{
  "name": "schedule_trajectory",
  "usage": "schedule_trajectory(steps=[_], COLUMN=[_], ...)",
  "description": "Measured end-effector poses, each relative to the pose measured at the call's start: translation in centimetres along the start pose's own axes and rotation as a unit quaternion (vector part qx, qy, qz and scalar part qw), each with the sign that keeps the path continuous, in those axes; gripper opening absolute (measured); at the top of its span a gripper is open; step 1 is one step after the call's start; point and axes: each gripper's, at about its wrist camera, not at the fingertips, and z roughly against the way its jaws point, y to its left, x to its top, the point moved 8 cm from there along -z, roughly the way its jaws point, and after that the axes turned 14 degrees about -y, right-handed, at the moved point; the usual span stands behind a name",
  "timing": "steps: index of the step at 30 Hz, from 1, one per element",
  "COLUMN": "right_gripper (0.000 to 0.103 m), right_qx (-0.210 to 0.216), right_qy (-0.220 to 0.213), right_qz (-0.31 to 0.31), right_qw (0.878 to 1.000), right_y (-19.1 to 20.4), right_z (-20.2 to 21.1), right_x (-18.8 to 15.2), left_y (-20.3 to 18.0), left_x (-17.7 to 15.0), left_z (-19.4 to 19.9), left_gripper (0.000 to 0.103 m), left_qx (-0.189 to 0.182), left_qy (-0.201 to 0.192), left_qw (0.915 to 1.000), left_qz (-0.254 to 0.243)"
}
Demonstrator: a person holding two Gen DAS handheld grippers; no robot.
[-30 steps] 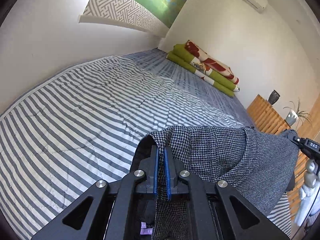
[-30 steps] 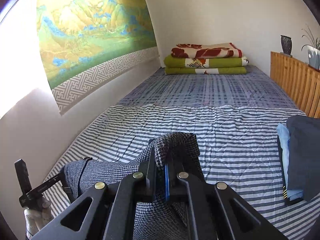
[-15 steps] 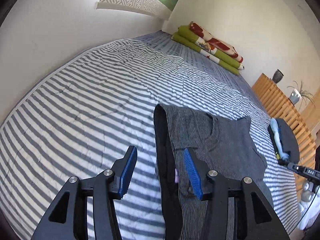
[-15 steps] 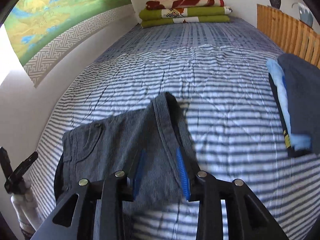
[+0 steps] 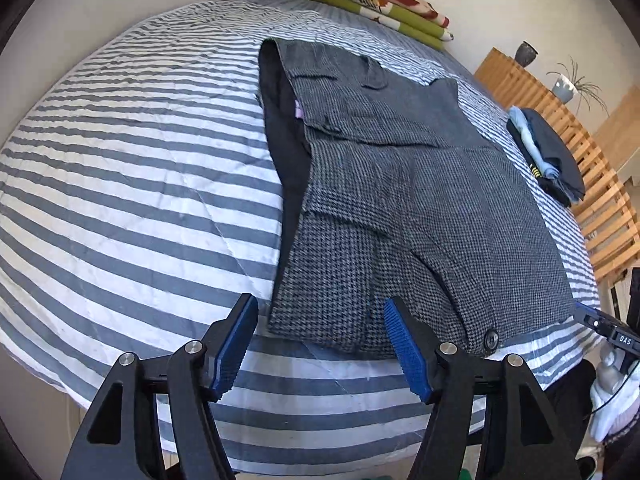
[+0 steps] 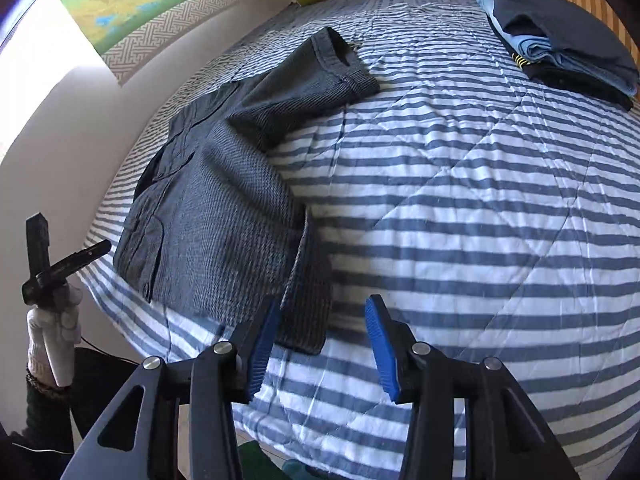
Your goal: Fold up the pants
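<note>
Pants: grey houndstooth pair, lying flat on the striped bed cover, free of both claws.
Left claw: released; jaws opening, blue pads wide apart. The near hem corner of the pants shows between them but further off; neither pad touches cloth.
Right claw: released too; jaws opening. Near edge of the pants lies just ahead of its left pad, not pinched.
Near edge: one leg hem with a dark button sits close to the edge of the bed, by the left claw's right finger.
Lay of the cloth: legs look doubled over one another; a dark lining or underlayer shows along the left side, pocket flaps on top. The far end reaches toward the middle of the bed. Some ridges and an uneven overlap, not fully smooth.
Further out: stack of folded dark and light-blue clothes well apart, by the wooden slatted frame; folded green and red blankets at the far wall.
Other claw in view: right claw's handle at the right edge of the left view; left claw's at the left edge of the right view, held in a white glove.
Progress (judged): pants laid down and let go, perhaps one lengthwise fold made. Crosswise folds and smoothing appear left; not yet a compact bundle like the stack.
</note>
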Motion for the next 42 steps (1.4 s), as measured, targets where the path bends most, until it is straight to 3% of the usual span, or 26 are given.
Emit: schedule_trajectory(steps=[2,3,4,5,9,10,11,12,13,18,21,23,25,26,27,29,31,35,38,39,40,41,42], right_gripper=[0.051,0.052,0.052,0.052,0.052,0.052,0.042,0.032,0.010,0.009,0.009,0.012,0.027,0.040,0.044,0.045,0.045,0.045,0.045,0.045,0.041,0.024,0.017], right_qx=[0.010,0.011,0.008,0.006,-0.006,-0.010,-0.022,-0.033,-0.031,-0.004,0.024,0.027,0.043,0.042,0.037,0.023,0.026,0.053,0.076,0.083,0.088,0.096,0.104], right_qy=[-0.004,-0.002,0.001,0.003,0.000,-0.003,-0.007,-0.009,-0.009,-0.079,-0.112,-0.094,-0.057,-0.047,-0.039,-0.027,-0.014,-0.004,0.015,0.021,0.026,0.032,0.041], right_qz=[0.004,0.008,0.017,0.029,0.063,0.072,0.080,0.088,0.089,0.123,0.178,0.237,0.250,0.238,0.225,0.196,0.140,0.051,-0.006,-0.022,-0.034,-0.043,-0.050], right_qw=[1.000,1.000,1.000,1.000,0.998,0.997,0.997,0.996,0.996,0.989,0.977,0.966,0.966,0.969,0.973,0.980,0.990,0.997,0.997,0.996,0.995,0.994,0.992], right_y=[0.6,0.9,1.2,1.6,2.8,3.0,3.1,3.2,3.4,6.8,10.0,11.3,11.0,10.3,9.4,7.3,5.3,3.7,3.9,4.1,4.4,4.9,5.5], right_z=[-0.1,-0.5,-0.8,-1.2,-2.9,-3.3,-3.6,-3.8,-3.8,0.8,4.1,4.7,4.4,4.1,3.8,2.9,2.2,0.8,-1.6,-2.7,-3.6,-4.4,-5.1], right_x=[-0.5,-0.9,-1.3,-1.7,-2.8,-2.8,-2.6,-2.2,-1.8,2.6,3.7,2.5,0.6,0.0,-0.6,-1.4,-1.6,-1.3,-1.1,-1.0,-1.0,-0.9,-0.8], left_y=[-0.7,-1.0,-1.2,-1.4,-2.1,-2.4,-2.9,-3.4,-3.9,-4.5,-2.9,-1.1,0.4,1.0,1.4,2.1,2.3,1.6,-1.2,-2.7,-4.5,-6.5,-8.4], left_x=[-0.7,-0.8,-0.9,-1.0,0.7,1.5,2.5,3.5,4.7,8.6,6.6,3.9,1.7,1.1,0.7,0.4,0.4,1.3,2.1,2.2,2.3,2.0,1.7], left_z=[-0.6,-0.6,-0.6,-0.5,0.9,1.7,2.8,4.0,5.4,11.8,11.8,10.3,9.1,8.7,8.3,8.2,8.7,10.5,12.4,12.8,13.1,13.1,13.0], left_gripper=[0.068,0.063,0.038,0.023,0.017,0.016,0.016,0.016,0.016,0.016,0.018,0.020,0.020,0.020,0.021,0.026,0.040,0.045,0.045,0.045,0.045,0.046,0.052], left_qx=[0.008,0.008,0.002,-0.011,-0.002,0.001,0.006,0.010,0.016,0.065,0.095,0.126,0.132,0.133,0.138,0.143,0.150,0.165,0.115,0.105,0.093,0.070,0.044], left_qy=[0.003,-0.001,-0.001,0.007,0.004,-0.004,-0.014,-0.024,-0.036,-0.073,-0.036,0.006,0.035,0.042,0.045,0.045,0.040,0.009,-0.016,-0.023,-0.030,-0.034,-0.033], left_qw=[1.0000,1.0000,0.9999,0.9996,0.9999,1.0000,0.9999,0.9995,0.9987,0.9888,0.9850,0.9797,0.9798,0.9804,0.9795,0.9803,0.9798,0.9775,0.9879,0.9877,0.9865,0.9865,0.9882], left_qz=[-0.001,0.004,0.011,0.023,0.017,0.007,-0.007,-0.020,-0.034,-0.113,-0.140,-0.156,-0.146,-0.140,-0.139,-0.129,-0.126,-0.131,-0.103,-0.113,-0.131,-0.144,-0.143])
